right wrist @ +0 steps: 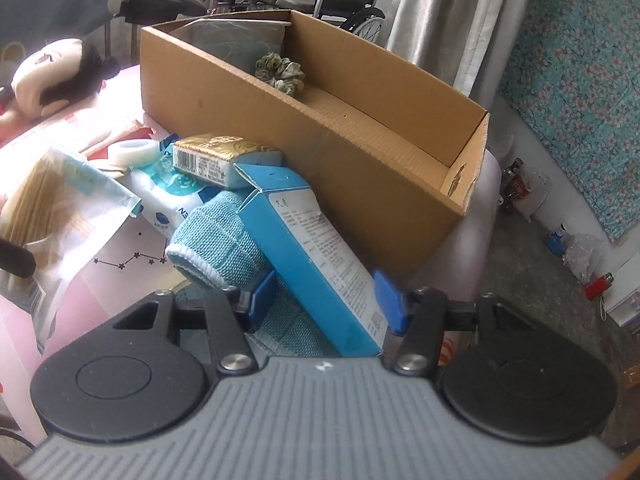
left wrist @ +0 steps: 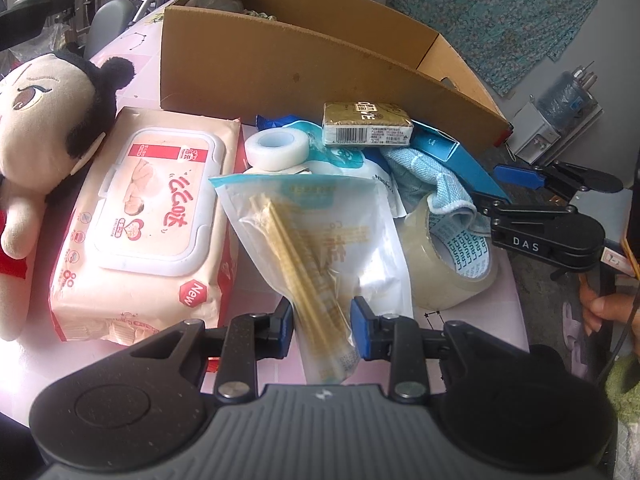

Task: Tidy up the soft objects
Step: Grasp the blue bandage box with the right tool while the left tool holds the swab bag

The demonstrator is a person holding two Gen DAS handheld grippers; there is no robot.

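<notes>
Beside the cardboard box [right wrist: 320, 128], tape roll [left wrist: 448, 256] crowds blue carton [right wrist: 316, 256].

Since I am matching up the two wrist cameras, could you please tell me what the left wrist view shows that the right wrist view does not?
Only the left wrist view shows the wet wipes pack, the clear tape roll and the right tongs seen from outside.

Only the right wrist view shows the green scrunchie inside the cardboard box.

Both show the box, the plush doll, the bag of sticks, the white tape roll, the gold packet, the blue cloth and the blue carton.
</notes>
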